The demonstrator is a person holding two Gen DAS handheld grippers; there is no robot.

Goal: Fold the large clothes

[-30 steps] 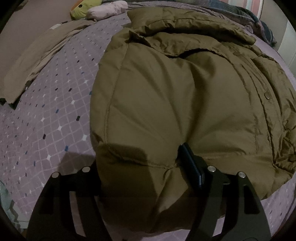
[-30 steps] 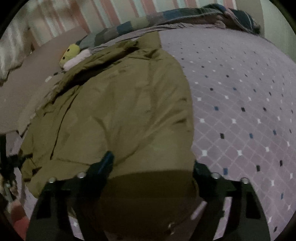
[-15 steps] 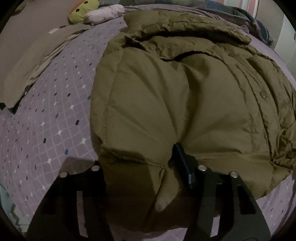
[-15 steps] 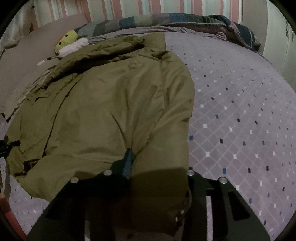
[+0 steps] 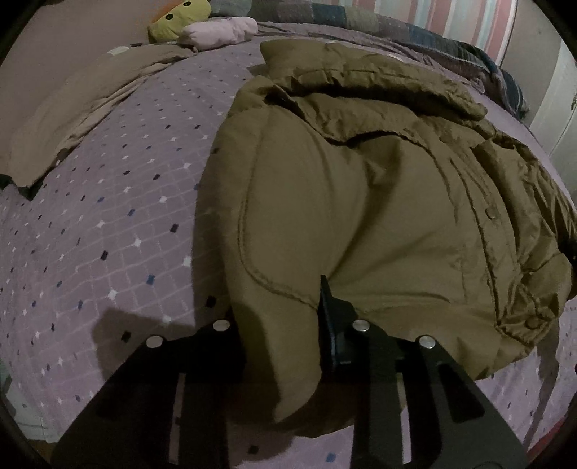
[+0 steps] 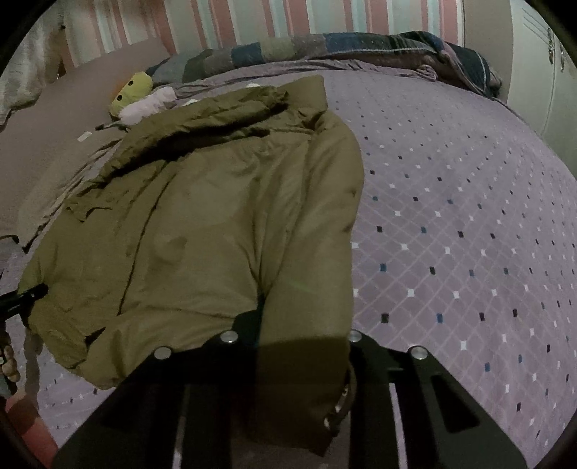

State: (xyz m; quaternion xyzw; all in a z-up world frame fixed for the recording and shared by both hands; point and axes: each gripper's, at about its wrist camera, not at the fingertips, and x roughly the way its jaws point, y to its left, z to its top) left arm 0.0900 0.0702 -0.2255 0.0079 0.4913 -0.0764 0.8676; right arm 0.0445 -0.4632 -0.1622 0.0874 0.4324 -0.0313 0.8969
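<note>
An olive padded jacket [image 5: 378,202] lies spread on a purple patterned bedspread [image 5: 108,223], collar toward the far side. My left gripper [image 5: 285,324] is shut on the jacket's near hem corner, with fabric bunched between its fingers. My right gripper [image 6: 303,339] is shut on the opposite near hem corner of the jacket [image 6: 216,223], its fingertips buried in the fabric. The left gripper also shows at the left edge of the right wrist view [image 6: 21,296].
A yellow-green plush toy [image 5: 176,20] and a pale pink one [image 5: 220,30] lie at the far side. A tan garment [image 5: 83,104] lies at the left. A striped blanket [image 6: 360,47] runs along the headboard end. Bare bedspread [image 6: 468,223] lies right of the jacket.
Both grippers have closed inward on the jacket's hem, pinching the fabric. The hem corners have lifted slightly and both views have risen, showing more of the far wall.
</note>
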